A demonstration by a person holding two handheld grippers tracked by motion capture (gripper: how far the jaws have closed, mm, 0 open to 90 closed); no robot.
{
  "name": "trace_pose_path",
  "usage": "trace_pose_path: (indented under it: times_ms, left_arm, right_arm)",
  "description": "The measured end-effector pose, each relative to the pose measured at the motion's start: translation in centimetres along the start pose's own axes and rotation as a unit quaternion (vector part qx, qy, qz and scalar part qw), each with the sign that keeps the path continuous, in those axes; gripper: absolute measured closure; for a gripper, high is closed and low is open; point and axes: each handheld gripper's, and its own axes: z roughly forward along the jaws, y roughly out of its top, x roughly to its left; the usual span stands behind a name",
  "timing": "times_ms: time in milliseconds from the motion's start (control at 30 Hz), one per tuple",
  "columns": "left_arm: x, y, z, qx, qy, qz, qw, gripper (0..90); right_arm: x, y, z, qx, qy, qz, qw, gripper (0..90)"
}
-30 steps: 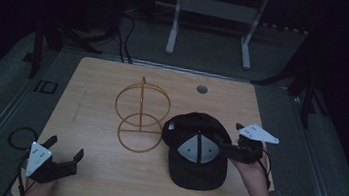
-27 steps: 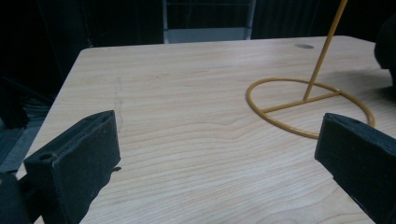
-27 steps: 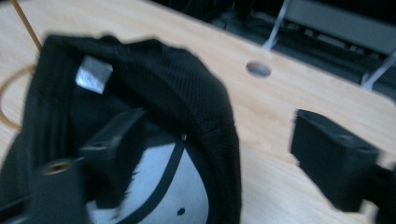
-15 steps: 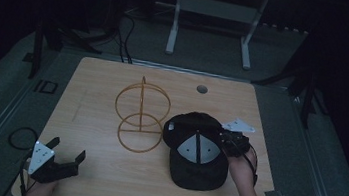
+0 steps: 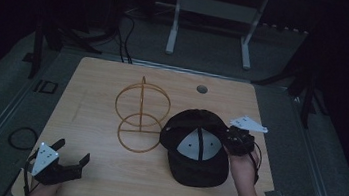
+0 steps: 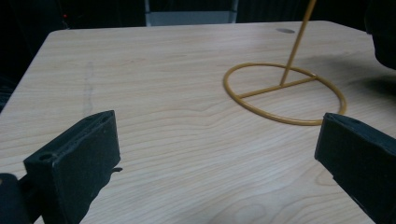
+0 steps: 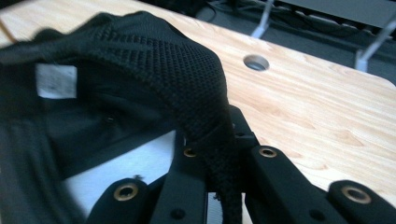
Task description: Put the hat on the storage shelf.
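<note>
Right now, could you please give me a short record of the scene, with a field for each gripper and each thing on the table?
surface: wooden table with a round hole near its far edge
cap: black cap, lying upside down, inside showing, right of the stand
stand: yellow wire stand, upright, round base flat on the table
left gripper: left gripper, open, holding nothing, near the table's front left corner
right gripper: right gripper, shut on the cap's mesh edge
contact: cap and stand look close; touching cannot be told
</note>
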Motion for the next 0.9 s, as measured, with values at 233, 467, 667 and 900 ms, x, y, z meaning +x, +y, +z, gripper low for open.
trace_pose_path:
  times_ms: [233, 467, 667, 900]
  left_arm:
    - [-2.0, 0.8, 0.2, -0.004, -0.034, 0.007, 0.9994, 0.5]
    - [-5.4, 2.2, 0.2, -0.006, -0.085, 0.008, 0.9963, 0.5]
    - [-8.5, 3.1, 0.9, 0.007, -0.121, 0.019, 0.9924, 0.5]
    - [-10.6, 4.3, 2.0, 0.008, -0.156, 0.024, 0.9875, 0.5]
  right_arm:
    - [0.5, 1.4, -2.6, -0.040, -0.003, -0.006, 0.9992, 88.4]
    - [0.6, 2.4, -4.6, -0.062, -0.013, -0.017, 0.9978, 88.4]
    - [0.7, 2.8, -6.2, -0.077, -0.020, -0.026, 0.9965, 88.4]
    - [1.3, 2.8, -7.2, -0.089, -0.002, -0.030, 0.9956, 88.4]
